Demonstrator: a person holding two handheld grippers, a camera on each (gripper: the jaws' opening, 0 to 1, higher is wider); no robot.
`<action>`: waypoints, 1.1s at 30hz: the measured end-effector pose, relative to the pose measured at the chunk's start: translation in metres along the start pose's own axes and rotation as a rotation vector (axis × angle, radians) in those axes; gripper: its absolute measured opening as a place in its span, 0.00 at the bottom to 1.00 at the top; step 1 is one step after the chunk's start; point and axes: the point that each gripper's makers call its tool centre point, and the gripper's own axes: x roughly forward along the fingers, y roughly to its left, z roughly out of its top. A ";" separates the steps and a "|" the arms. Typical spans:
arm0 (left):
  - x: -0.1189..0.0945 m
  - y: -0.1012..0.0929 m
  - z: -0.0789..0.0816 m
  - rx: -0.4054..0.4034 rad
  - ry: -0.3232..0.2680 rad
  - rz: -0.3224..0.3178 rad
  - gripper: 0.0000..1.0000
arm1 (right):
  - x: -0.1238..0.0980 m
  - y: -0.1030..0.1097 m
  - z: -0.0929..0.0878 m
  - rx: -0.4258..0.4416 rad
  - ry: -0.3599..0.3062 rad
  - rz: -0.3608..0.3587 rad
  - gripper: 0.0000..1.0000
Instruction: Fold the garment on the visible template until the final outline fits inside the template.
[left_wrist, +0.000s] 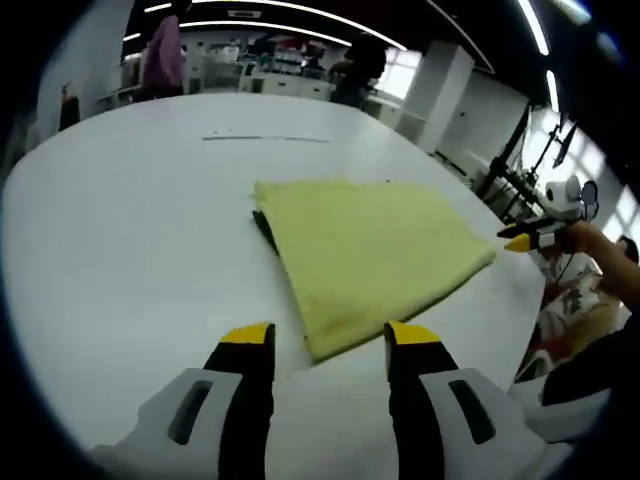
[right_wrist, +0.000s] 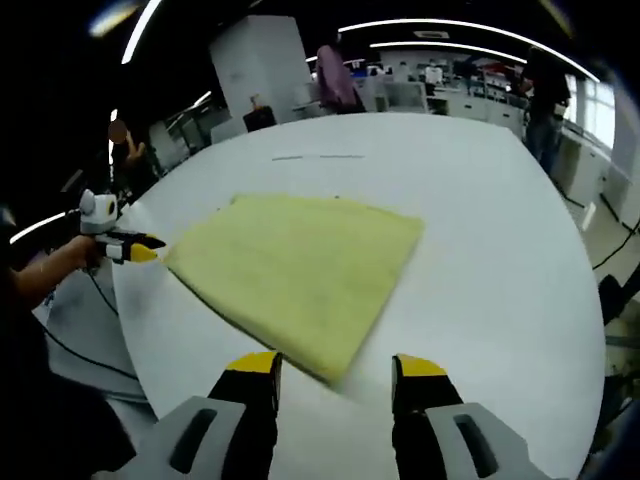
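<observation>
Folded yellow garment (left_wrist: 375, 255) is the sole obstacle on the white table (left_wrist: 130, 230); bare tabletop all around it, both grippers off its edges.

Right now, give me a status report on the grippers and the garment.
Left gripper open, right gripper open, both clear of the cloth. Yellow garment folded flat on the white table; dark template edge peeking out. Nothing blocking.
</observation>
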 end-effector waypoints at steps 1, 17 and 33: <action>-0.001 -0.001 0.003 0.012 -0.010 0.000 0.47 | -0.001 0.002 0.002 -0.004 -0.005 0.002 0.52; -0.022 -0.026 0.037 0.158 -0.159 -0.040 0.83 | -0.027 0.032 0.027 -0.081 -0.134 0.028 0.85; -0.030 -0.032 0.043 0.195 -0.170 -0.054 0.99 | -0.039 0.055 0.038 -0.123 -0.205 0.038 0.99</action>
